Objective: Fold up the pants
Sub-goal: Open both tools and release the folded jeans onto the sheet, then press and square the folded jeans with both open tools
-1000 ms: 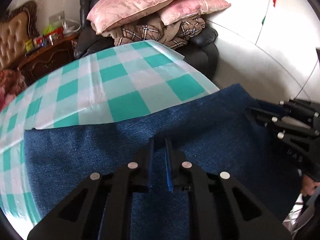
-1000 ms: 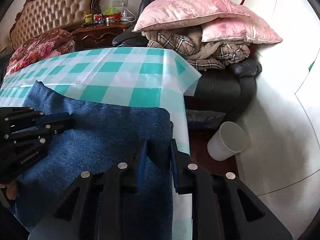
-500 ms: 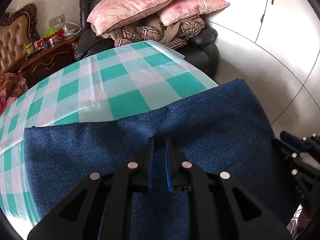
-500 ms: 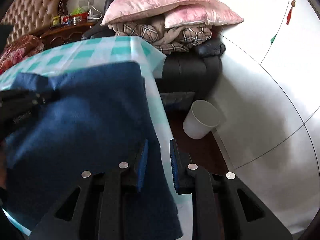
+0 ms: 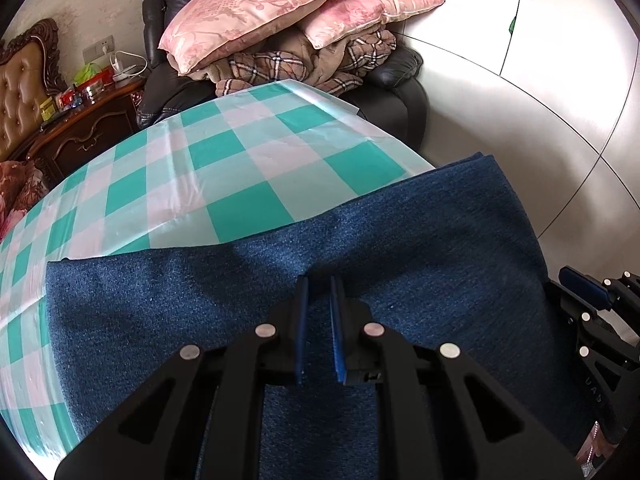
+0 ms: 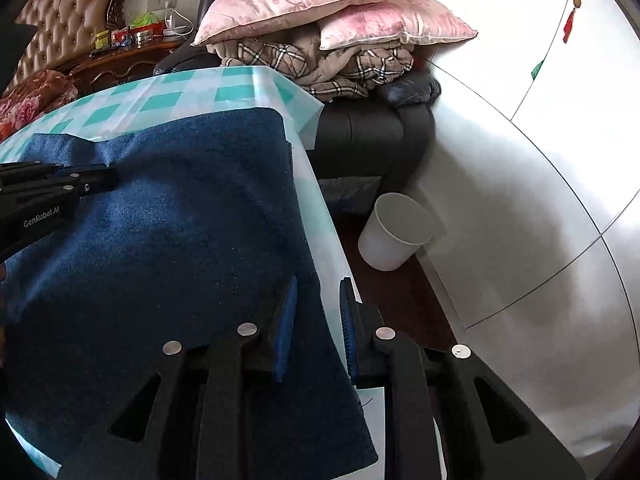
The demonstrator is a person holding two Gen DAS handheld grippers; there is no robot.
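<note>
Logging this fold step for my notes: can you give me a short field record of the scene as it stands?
garment: dark blue denim pants, folded flat
surface: teal-and-white checked tablecloth
left tool: narrow gap, fabric between pads; grip unclear
right tool: open, at pants' right edge
floor: white plastic bin
background: pink pillows on black armchair

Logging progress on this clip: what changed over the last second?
The right hand-held gripper let go of the pants at their right edge and now stands open. The left hand-held gripper stays shut on the denim. The pants still lie on the checked tablecloth.
</note>
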